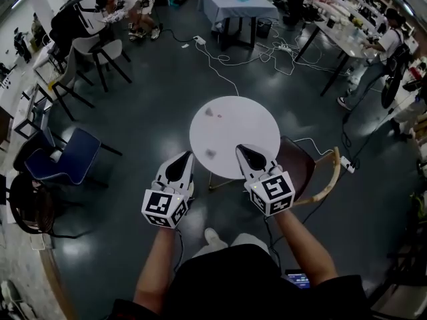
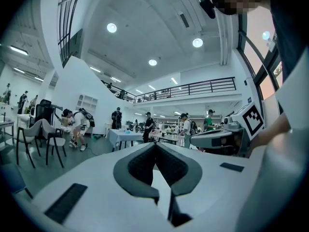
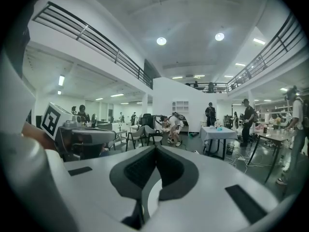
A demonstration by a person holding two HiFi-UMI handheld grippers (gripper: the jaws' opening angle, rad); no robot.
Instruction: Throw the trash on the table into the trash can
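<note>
Two trash scraps on table, clear of jaws

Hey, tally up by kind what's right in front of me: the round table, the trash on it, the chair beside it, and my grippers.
Round white table: 1
Trash pieces on it: 2 that can be made out, a pinkish piece and a grey piece
Brown chair beside the table: 1
Grippers: 2, the left gripper and the right gripper, both shut and empty
Total: 6
</note>
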